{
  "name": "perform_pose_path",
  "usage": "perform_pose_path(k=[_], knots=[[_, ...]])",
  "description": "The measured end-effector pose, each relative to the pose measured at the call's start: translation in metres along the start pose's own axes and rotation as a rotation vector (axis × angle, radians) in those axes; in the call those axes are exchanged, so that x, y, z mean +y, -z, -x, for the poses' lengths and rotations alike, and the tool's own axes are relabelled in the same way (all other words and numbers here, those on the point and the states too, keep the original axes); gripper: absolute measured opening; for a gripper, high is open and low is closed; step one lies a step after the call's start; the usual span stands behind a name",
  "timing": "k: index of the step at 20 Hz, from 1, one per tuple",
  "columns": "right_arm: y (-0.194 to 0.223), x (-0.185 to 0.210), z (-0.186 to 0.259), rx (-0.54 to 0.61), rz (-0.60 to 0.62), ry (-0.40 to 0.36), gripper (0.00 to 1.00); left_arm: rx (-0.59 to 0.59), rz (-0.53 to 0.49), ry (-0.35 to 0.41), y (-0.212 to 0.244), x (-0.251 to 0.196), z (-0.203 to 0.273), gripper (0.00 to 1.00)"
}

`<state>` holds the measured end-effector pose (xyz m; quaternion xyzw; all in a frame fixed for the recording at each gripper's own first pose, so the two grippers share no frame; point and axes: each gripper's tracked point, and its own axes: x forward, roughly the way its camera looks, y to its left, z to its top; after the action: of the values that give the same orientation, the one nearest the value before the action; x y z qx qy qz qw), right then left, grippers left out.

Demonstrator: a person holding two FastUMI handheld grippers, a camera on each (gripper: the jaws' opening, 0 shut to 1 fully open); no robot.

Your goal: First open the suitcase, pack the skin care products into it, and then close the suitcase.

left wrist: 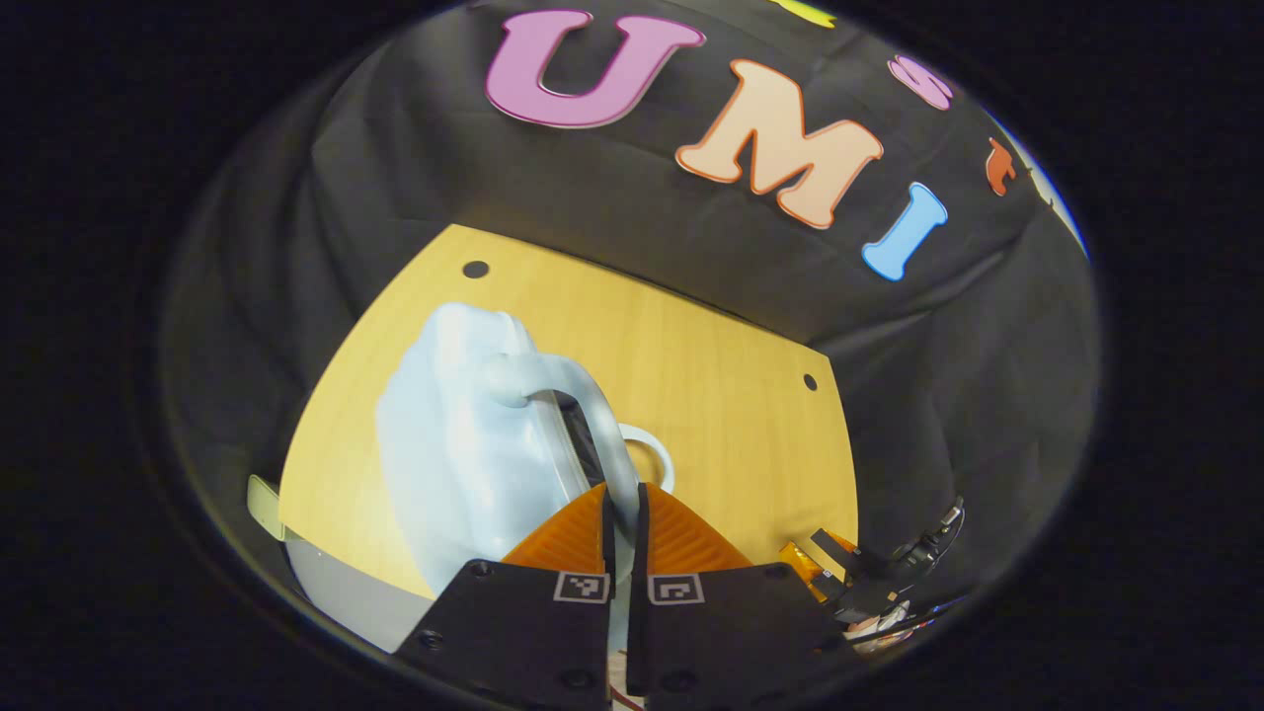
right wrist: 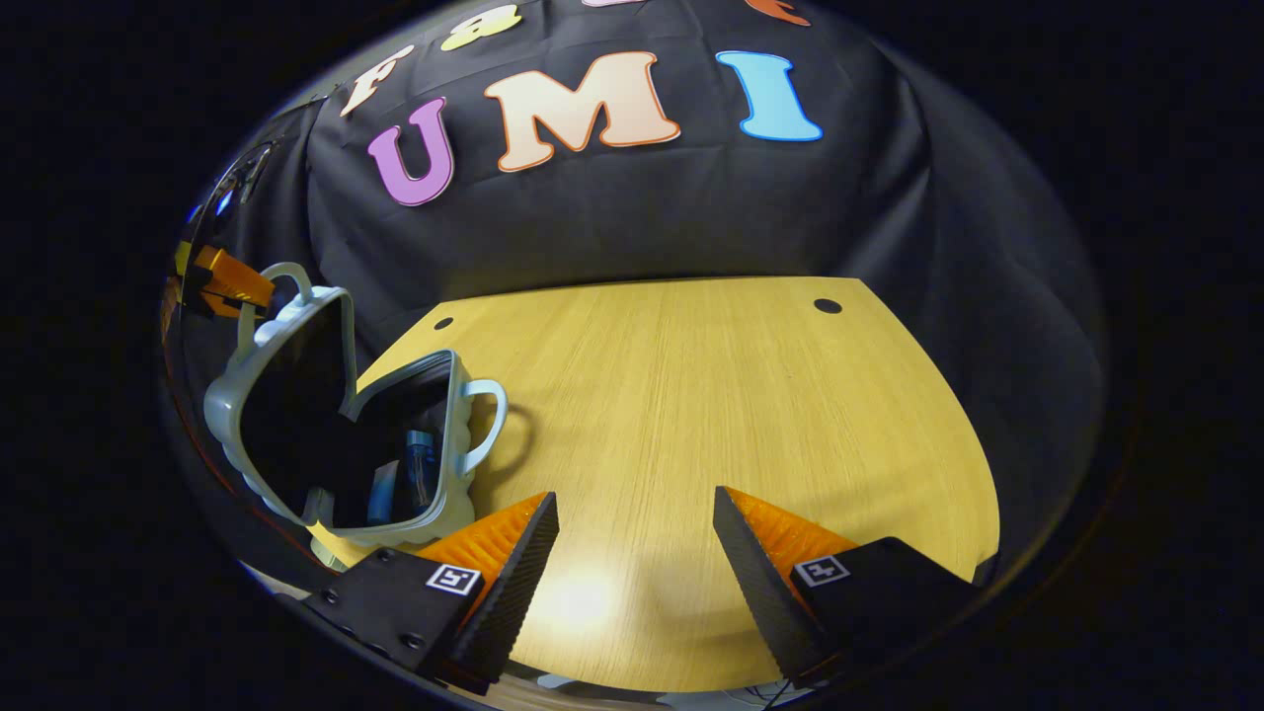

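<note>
**Lid in hand, closing the case**

The suitcase (right wrist: pixel 336 425) sat open at nine o'clock in the right gripper view, pale shell, dark lining, its lid (right wrist: pixel 286 385) raised and tilted above the lower half. Inside I could make out blue skin care products (right wrist: pixel 410 474) lying in the lower half, so I judged the packing done and the closing step underway.

In the left gripper view the lid's pale outer shell (left wrist: pixel 464 444) filled the middle left, and my left gripper (left wrist: pixel 622 518) was pinched narrow on the lid's handle (left wrist: pixel 592 415), fingers nearly together with the loop between them. The second handle (left wrist: pixel 652 454) peeked out just behind at one o'clock from the fingertips. In the right gripper view that same gripper (right wrist: pixel 222 276) showed at ten o'clock on the top handle.

To do this well, I reckoned the lid should swing down on its hinge in an arc, not be pushed flat, so the two handles meet. The risk was the case skidding on the smooth top.

My right gripper (right wrist: pixel 632 553) hung wide apart, holding nothing, over bare wood, well placed to steady the lower half.

The table (right wrist: pixel 711 395) was light wood grain with small dark holes near its far corners. Black cloth wall (right wrist: pixel 612 217) hung behind at twelve o'clock.
</note>
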<state>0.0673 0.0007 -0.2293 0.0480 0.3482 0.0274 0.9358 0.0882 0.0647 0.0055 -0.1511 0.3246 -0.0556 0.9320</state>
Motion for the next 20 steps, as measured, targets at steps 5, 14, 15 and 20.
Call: perform_pose_path(k=[5, 14, 15, 20], knots=[[-0.003, -0.015, 0.013, -0.025, -0.031, 0.045, 0.99, 0.096, -0.047, 0.011, 0.026, -0.031, -0.07, 0.0], [-0.006, -0.029, 0.017, -0.054, -0.033, 0.082, 0.99, 0.253, -0.136, -0.061, 0.078, -0.043, -0.147, 0.0], [-0.006, -0.03, 0.016, -0.052, -0.031, 0.079, 0.99, 0.263, -0.134, -0.07, 0.08, -0.043, -0.151, 0.01], [-0.008, -0.037, 0.013, -0.053, -0.014, 0.08, 0.95, 0.301, -0.148, -0.133, 0.094, -0.038, -0.179, 0.01]])
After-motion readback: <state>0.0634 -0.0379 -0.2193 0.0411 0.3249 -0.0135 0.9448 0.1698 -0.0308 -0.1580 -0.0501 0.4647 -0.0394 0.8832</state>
